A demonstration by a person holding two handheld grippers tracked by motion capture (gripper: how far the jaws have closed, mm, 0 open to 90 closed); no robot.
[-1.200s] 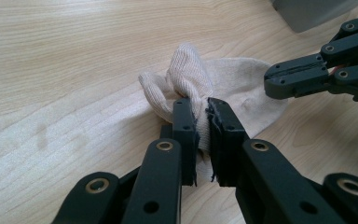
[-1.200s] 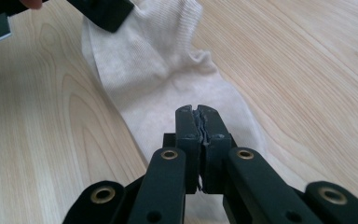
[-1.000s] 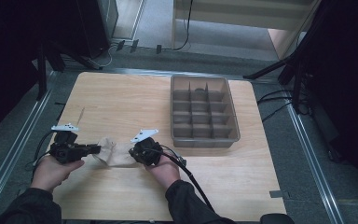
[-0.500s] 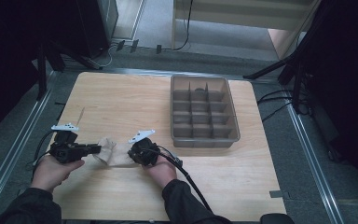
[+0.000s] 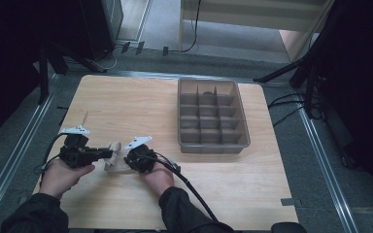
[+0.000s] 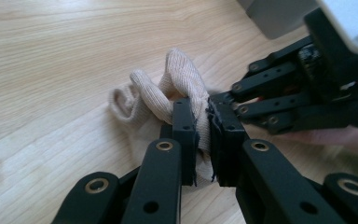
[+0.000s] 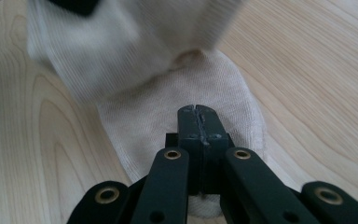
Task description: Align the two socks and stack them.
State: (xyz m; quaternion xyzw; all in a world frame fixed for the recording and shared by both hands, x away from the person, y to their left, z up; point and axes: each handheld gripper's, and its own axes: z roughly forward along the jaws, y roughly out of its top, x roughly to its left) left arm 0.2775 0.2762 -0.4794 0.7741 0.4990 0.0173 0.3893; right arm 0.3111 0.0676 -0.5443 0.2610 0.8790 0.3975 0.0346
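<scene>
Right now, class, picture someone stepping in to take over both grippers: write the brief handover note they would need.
Left gripper: shut on the beige sock, pinching a bunched fold raised off the table.
Right gripper: jaws closed together, tips over the flat part of the sock; the cloth passes under them, so whether it is pinched is unclear.
Things: the sock lies between the two hands near the table's front left. The grey divided tray stands apart, to the right and farther back.
Done: sock gripped at one end.
Left: probably folding or rolling the sock, then perhaps placing it in a tray compartment.
</scene>
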